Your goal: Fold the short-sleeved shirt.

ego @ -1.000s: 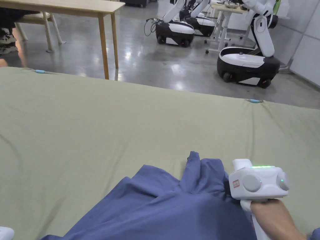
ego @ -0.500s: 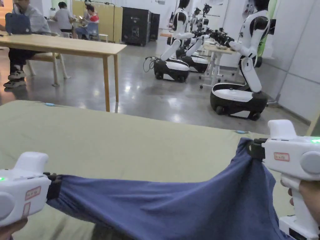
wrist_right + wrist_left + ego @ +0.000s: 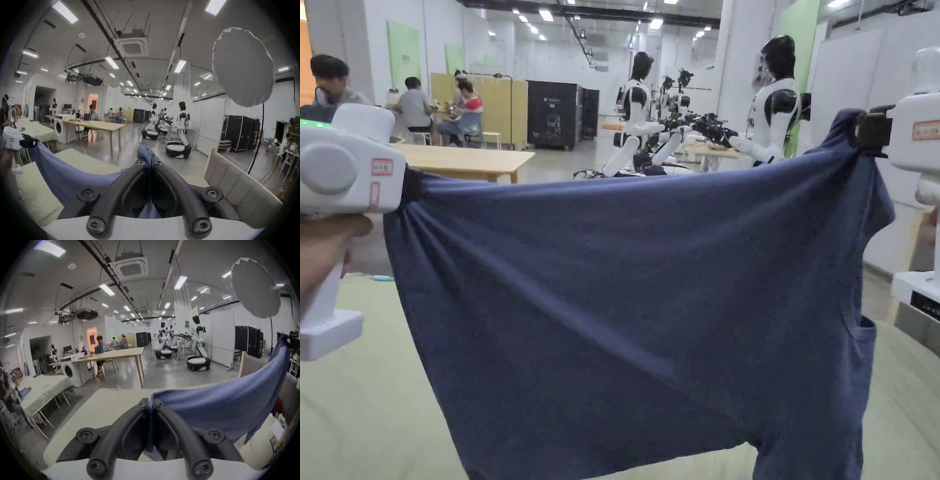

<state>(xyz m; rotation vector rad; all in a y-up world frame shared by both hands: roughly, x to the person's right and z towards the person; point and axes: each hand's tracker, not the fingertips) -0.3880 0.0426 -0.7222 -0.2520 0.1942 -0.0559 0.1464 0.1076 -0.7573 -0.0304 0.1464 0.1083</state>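
A dark blue short-sleeved shirt [image 3: 625, 312] hangs spread in the air above the green-covered table [image 3: 356, 412], stretched between both grippers. My left gripper [image 3: 412, 184] is shut on its upper left corner, and my right gripper [image 3: 862, 131] is shut on its upper right corner. In the left gripper view the black jaws [image 3: 151, 404] pinch blue cloth [image 3: 219, 408] that runs off to the right. In the right gripper view the jaws [image 3: 150, 161] clamp a bunch of the shirt [image 3: 69, 173], which sags away to the left. A sleeve [image 3: 856, 387] dangles at the lower right.
Beyond the table stands a wooden table [image 3: 469, 161] with seated people [image 3: 415, 106] behind it. Several white and black humanoid robots [image 3: 775, 106] on wheeled bases stand at the back right. A white partition wall [image 3: 850, 69] is on the right.
Both grippers have lifted the shirt from the table up to head height and pulled it wide. My head has tilted up, so the room now shows above the shirt.
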